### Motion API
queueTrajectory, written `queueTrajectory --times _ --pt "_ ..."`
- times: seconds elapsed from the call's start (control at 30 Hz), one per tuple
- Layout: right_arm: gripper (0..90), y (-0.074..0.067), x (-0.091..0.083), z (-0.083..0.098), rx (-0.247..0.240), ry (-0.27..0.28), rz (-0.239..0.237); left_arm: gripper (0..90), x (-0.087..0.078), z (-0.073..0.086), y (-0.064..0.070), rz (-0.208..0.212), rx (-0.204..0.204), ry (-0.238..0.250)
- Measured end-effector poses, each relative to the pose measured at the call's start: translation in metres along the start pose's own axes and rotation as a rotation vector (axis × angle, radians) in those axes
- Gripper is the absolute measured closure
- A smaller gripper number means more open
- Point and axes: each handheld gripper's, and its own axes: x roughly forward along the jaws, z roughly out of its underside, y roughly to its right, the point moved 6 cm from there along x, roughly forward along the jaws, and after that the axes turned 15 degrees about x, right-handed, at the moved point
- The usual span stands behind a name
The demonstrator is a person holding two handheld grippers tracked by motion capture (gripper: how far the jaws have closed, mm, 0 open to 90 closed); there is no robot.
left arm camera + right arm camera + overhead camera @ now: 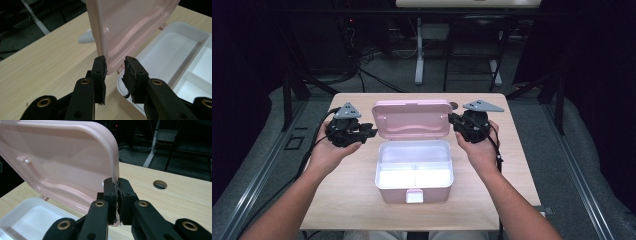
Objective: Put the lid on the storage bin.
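The pink box (414, 172) sits in the middle of your bench (347, 195), its front latch toward you and its white, partitioned inside laid bare. Its pink lid (412, 119) stands raised at the back, leaning slightly away from you on the hinge.

Your right gripper (116, 185) is clenched on the lid's right edge: in the right gripper view the two black pads press the thin pink rim between them, just below the lid's rounded upper corner. In the high view that gripper (454, 119) meets the lid at its right side, with your right hand (482, 147) wrapped around the body beneath the grey three-cornered plate (482, 105).

Your left gripper (115, 63) is released. In the left gripper view its jaws stand apart with a clear gap, and the lid's lower left corner lies just beyond that gap, touched by neither pad. In the high view it (372, 131) hangs just beside the lid's left edge, carried by your left hand (329, 152).

Beyond the lid, a round hole (160, 184) is cut in the bench top.
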Motion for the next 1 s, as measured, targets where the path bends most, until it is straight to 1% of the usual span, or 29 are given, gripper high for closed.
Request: queueTrajectory --times 0.03,0.1,0.2,0.3,0.4,0.5,0.53,0.6,0.7,1.0 --pt "85.8 0.0 0.0 0.0 0.002 -0.001 -0.002 69.7 -0.001 -0.002 -0.001 -0.01 0.009 0.003" --pt "85.6 0.0 -0.001 0.001 0.006 -0.001 -0.006 69.5 -0.003 -0.007 -0.001 -0.014 0.003 0.022" --pt "85.5 0.0 -0.002 0.001 0.008 -0.001 -0.01 69.0 -0.005 -0.014 -0.002 -0.038 0.009 0.032" --pt "85.4 0.0 -0.003 0.002 0.01 -0.002 -0.014 69.9 -0.006 -0.019 -0.006 -0.05 -0.014 0.068" --pt "85.5 0.0 -0.003 0.002 0.007 -0.003 -0.014 71.7 -0.006 -0.023 -0.009 -0.069 -0.025 0.086" --pt "85.5 0.0 -0.004 0.002 0.011 -0.002 -0.017 77.7 -0.006 -0.024 -0.012 -0.087 -0.016 0.084" --pt "85.5 0.0 -0.004 0.003 0.009 -0.002 -0.016 79.4 -0.006 -0.024 -0.013 -0.084 -0.017 0.085" --pt "85.4 0.0 -0.004 0.003 0.006 0.0 -0.018 79.8 -0.006 -0.024 -0.014 -0.082 -0.016 0.085" --pt "85.4 0.001 -0.006 0.003 0.003 0.005 -0.013 84.0 -0.005 -0.024 -0.014 -0.09 0.0 0.077" --pt "85.2 0.002 -0.009 0.005 0.008 0.009 -0.017 84.2 -0.003 -0.025 -0.014 -0.094 -0.002 0.09"
